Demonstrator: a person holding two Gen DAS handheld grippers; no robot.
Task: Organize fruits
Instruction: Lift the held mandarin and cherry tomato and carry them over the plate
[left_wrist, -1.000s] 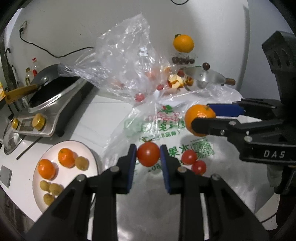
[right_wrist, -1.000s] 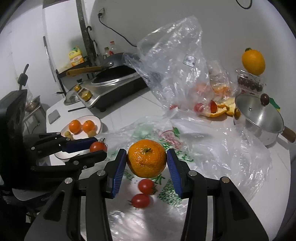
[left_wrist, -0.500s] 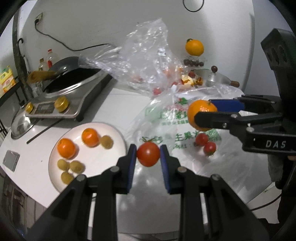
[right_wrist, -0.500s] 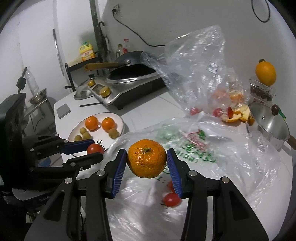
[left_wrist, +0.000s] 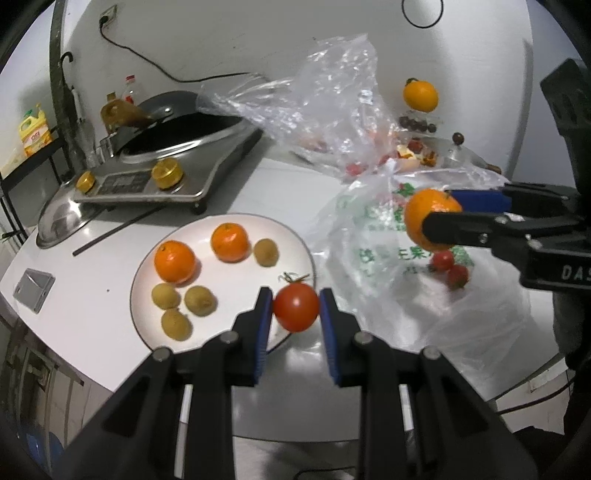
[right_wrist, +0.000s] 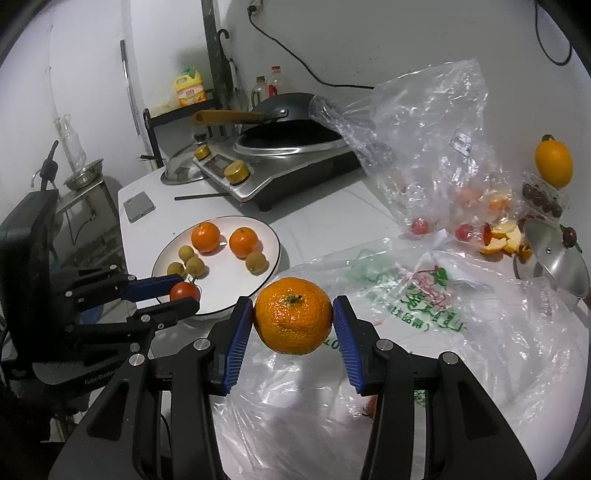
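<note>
Both tongs have swung toward the plate (left_wrist: 221, 225): left tongs (left_wrist: 295, 308) pinch a thin-skinned, easily crushed tomato (left_wrist: 296, 306) above its rim, right tongs (right_wrist: 293, 323) clamp a firmer mandarin (right_wrist: 293, 320) by its sides, above the plastic bag (right_wrist: 461, 332).

At the lower middle of the right wrist view, a red tomato (right_wrist: 371, 405) is mostly hidden behind the right gripper's finger (right_wrist: 384, 373).

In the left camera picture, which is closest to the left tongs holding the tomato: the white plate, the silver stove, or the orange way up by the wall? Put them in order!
From the left tongs:
1. White plate, just ahead, slightly left, under the tomato.
2. Silver stove, farther back on the left.
3. Orange by the wall, farthest, back right, perched above the dark round fruits.
</note>
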